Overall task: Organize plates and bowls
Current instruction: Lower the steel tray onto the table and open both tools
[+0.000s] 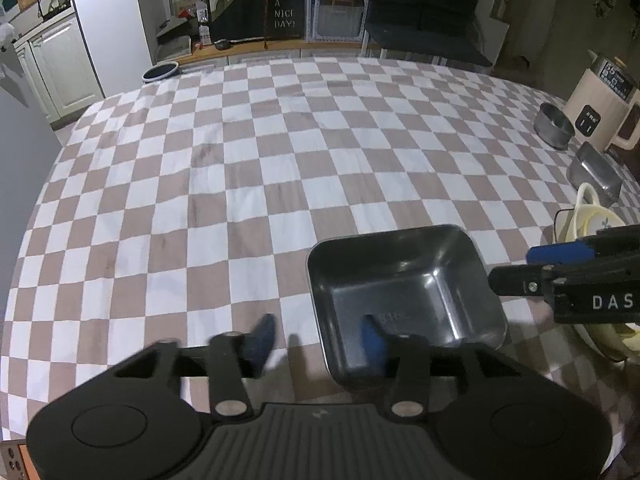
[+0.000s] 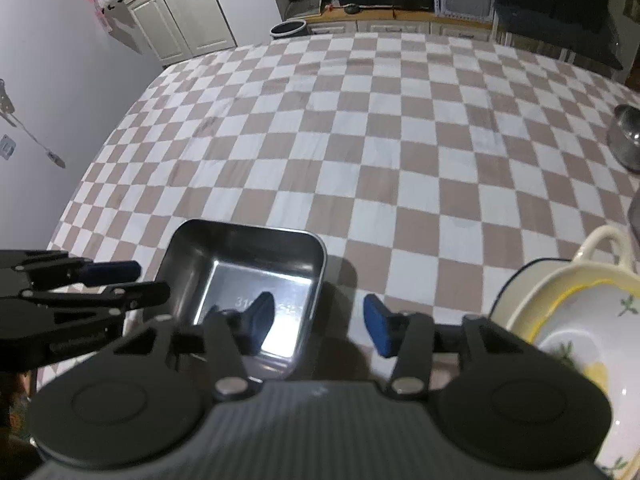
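A square steel tray sits on the checked tablecloth near the front edge of the table, with both grippers over it; the left gripper has its fingers spread wide, the right-hand blue pad over the tray's floor and the other out over the cloth; the right gripper is likewise spread wide, its left pad above the tray's floor and its right pad beyond the tray's wall, so neither holds anything. Just to the right stands a stack of cream bowls, the top one painted with green sprigs; further back on that side are a round steel bowl, another steel tray and a beige kettle-like appliance.
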A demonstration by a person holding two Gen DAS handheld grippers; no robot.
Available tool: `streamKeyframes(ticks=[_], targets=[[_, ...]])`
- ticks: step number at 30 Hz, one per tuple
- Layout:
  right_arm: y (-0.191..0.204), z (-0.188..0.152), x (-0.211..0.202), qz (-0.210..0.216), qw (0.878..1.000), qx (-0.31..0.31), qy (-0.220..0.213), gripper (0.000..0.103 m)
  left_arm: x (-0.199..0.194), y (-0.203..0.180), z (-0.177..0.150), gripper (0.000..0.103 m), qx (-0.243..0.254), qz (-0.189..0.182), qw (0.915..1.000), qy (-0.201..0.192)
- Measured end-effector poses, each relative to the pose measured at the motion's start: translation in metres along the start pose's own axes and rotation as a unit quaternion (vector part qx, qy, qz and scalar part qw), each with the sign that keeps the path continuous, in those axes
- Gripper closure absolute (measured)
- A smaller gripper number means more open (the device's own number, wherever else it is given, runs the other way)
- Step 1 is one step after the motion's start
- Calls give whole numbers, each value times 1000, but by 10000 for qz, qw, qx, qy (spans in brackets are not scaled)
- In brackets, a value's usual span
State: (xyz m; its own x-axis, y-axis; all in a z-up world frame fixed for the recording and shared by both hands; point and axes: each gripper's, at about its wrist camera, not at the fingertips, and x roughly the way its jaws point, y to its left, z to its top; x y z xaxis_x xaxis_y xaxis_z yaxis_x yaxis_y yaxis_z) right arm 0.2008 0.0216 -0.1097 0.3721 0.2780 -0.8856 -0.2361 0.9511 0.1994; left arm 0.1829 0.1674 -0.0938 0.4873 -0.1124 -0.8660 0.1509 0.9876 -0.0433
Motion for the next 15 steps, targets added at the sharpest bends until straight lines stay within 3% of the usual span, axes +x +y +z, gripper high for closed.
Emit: streamKeyframes(ticks=[2, 6, 8, 15], targets=[[-1, -2, -5, -88, 10000, -39, -23, 37, -7, -2, 0, 26, 12, 25, 10000, -80], [-12, -6, -24, -152, 9998, -43, -125, 31, -20, -6, 1, 16, -22, 58, 9997, -217], [-19, -6, -36, -123, 9996, -6, -242, 27, -25, -10, 2, 5, -35, 73, 9995, -294], [-53, -11, -75, -247, 9976, 30, -652, 8, -32, -34, 12, 0, -31, 47, 9988, -482]])
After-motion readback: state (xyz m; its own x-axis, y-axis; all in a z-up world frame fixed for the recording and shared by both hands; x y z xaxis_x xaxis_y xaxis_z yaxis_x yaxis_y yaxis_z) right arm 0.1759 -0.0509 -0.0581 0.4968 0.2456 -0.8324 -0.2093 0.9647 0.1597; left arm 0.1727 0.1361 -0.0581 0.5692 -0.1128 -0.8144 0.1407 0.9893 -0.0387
